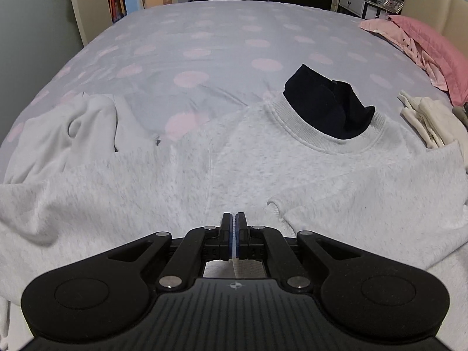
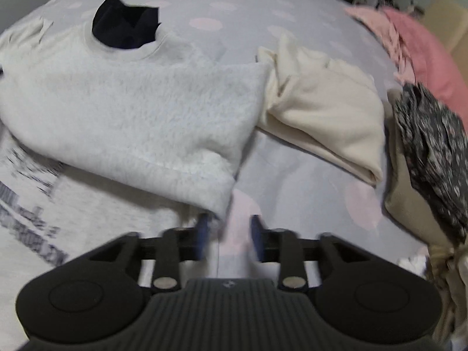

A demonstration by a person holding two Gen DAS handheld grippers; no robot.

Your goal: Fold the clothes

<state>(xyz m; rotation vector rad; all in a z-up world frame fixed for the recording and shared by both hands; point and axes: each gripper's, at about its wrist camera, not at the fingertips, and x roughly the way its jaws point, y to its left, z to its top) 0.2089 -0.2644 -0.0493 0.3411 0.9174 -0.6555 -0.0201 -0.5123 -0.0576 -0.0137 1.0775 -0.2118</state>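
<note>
Bed (image 1: 204, 29): grey cover, pink dots, takes up most of both views.

Around you, left to right in the left wrist view: open doorway (image 1: 117, 3) far left; dark folded garment (image 1: 327, 108) lying on the sweatshirt's collar; cream garment (image 1: 430, 122) crumpled just beyond the right shoulder; pink pillow (image 1: 433, 44) against the headboard, far right. The right wrist view adds a dark floral garment (image 2: 433, 146) on a beige pile at the right edge, near the cream garment (image 2: 321, 111).

Grey sweatshirt (image 1: 234, 161) spread flat on the bed, collar away from you. One sleeve bunched up far left; the other folded in across the body.

Your left gripper (image 1: 234, 225): jaws fully together, a thin edge of the sweatshirt's fabric pinched between the pads, low on the body near the folded sleeve's cuff.

Your right gripper (image 2: 229, 228): jaws part open, nothing between them, only bedcover showing through the gap. Its left finger (image 2: 203, 228) sits just beside the lower corner of the sweatshirt's (image 2: 131, 111) folded-over panel; contact cannot be told through the blur.
</note>
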